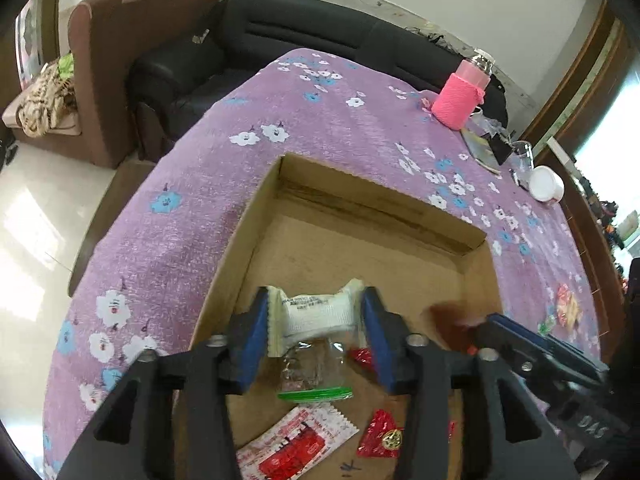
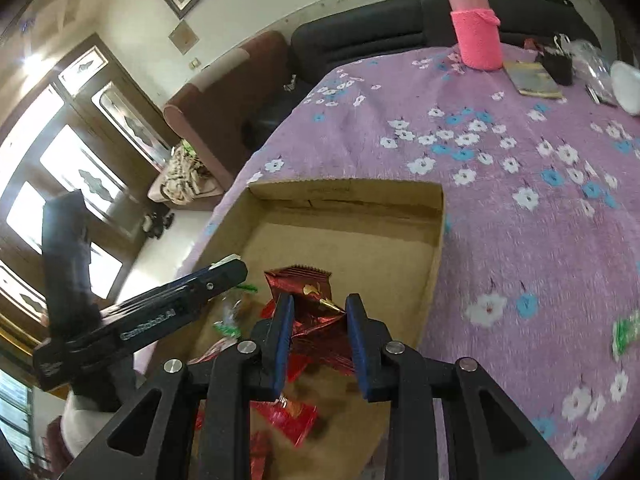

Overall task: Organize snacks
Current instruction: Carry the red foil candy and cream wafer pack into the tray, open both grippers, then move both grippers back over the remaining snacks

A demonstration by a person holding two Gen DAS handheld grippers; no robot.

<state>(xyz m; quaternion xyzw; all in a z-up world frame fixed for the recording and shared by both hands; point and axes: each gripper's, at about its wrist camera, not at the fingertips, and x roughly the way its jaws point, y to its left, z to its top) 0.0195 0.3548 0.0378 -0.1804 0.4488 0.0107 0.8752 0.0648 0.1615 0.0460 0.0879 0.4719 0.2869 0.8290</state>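
Note:
A shallow cardboard box (image 1: 360, 204) lies on the purple flowered tablecloth (image 1: 192, 200). My left gripper (image 1: 316, 312) is shut on a white snack packet (image 1: 316, 312) and holds it over the box. Below it in the box lie a clear zip bag (image 1: 316, 376), a red-and-white sachet (image 1: 296, 444) and a red wrapped candy (image 1: 380, 436). My right gripper (image 2: 318, 312) is shut on a dark red snack wrapper (image 2: 308, 292) over the box (image 2: 348, 200). More red wrappers (image 2: 288, 416) lie beneath it. The right gripper also shows in the left wrist view (image 1: 532, 344).
A pink covered bottle (image 1: 460, 96) stands at the table's far side, with a booklet (image 1: 480, 148), a glass (image 1: 522, 156) and a white tub (image 1: 546, 184) beside it. Loose snacks (image 1: 568, 308) lie right of the box. A black sofa (image 1: 280, 40) stands behind the table.

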